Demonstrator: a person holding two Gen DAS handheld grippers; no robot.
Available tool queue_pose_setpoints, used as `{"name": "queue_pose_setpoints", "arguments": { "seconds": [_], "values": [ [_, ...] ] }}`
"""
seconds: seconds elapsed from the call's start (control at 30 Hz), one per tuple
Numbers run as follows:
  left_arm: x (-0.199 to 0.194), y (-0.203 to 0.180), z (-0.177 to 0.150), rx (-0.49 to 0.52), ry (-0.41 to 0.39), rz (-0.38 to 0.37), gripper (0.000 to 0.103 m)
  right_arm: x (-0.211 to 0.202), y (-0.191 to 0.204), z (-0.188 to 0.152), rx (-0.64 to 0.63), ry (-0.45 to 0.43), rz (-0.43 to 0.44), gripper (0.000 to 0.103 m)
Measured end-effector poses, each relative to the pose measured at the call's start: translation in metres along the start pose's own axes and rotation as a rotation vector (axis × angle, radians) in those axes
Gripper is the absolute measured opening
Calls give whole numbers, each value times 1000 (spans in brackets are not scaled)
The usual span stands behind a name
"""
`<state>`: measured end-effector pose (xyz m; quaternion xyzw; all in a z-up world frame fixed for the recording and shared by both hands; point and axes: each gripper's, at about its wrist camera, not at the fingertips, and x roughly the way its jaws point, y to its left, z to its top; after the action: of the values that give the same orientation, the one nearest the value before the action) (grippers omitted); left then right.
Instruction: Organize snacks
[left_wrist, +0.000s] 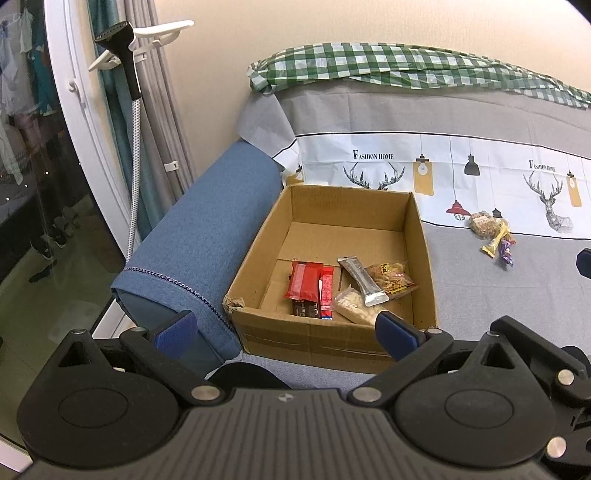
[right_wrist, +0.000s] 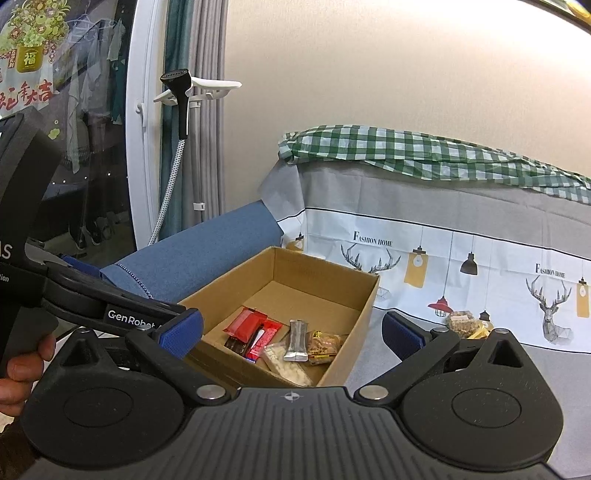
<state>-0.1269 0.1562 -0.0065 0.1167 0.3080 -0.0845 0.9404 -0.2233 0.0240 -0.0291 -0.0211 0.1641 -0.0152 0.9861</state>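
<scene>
An open cardboard box (left_wrist: 258, 254) (right_wrist: 365, 317) stands on the grey sofa seat. Inside lie several snacks: a red packet (left_wrist: 304, 280) (right_wrist: 245, 325), a silver stick pack (left_wrist: 362, 280) (right_wrist: 297, 341), a clear bag of brown snacks (left_wrist: 391, 278) (right_wrist: 327, 343) and a pale packet (left_wrist: 354, 308) (right_wrist: 286, 363). A few more snacks (left_wrist: 491, 230) (right_wrist: 463, 323) lie on the seat to the right of the box. My left gripper (left_wrist: 284, 332) is open and empty above the box's near edge. My right gripper (right_wrist: 291, 334) is open and empty, near the box's right side.
A blue sofa armrest (left_wrist: 199, 236) (right_wrist: 207, 247) borders the box on the left. A printed deer cloth (left_wrist: 480, 177) covers the backrest, with a green checked cloth (left_wrist: 388, 66) on top. A garment steamer (left_wrist: 125, 55) and glass door stand at left.
</scene>
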Motion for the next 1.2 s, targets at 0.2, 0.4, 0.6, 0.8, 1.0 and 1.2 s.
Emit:
{"name": "queue_pose_setpoints", "arguments": {
  "seconds": [0.2, 0.4, 0.6, 0.8, 1.0, 1.2],
  "values": [
    [4, 2, 0, 5, 8, 0, 103, 1, 1, -1, 5, 7, 2, 102],
    [11, 2, -1, 11, 28, 2, 103, 8, -1, -2, 14, 27, 8, 102],
    [21, -1, -2, 23, 53, 6, 103, 15, -2, -6, 25, 51, 15, 102],
    [35, -11, -2, 53, 84, 4, 103, 25, -10, -13, 54, 78, 18, 102],
    [55, -25, 4, 87, 128, -4, 103, 36, -25, -21, 95, 104, 18, 102],
    [79, -38, 28, 69, 169, -25, 103, 52, -68, -30, 200, 110, -93, 102]
  ]
}}
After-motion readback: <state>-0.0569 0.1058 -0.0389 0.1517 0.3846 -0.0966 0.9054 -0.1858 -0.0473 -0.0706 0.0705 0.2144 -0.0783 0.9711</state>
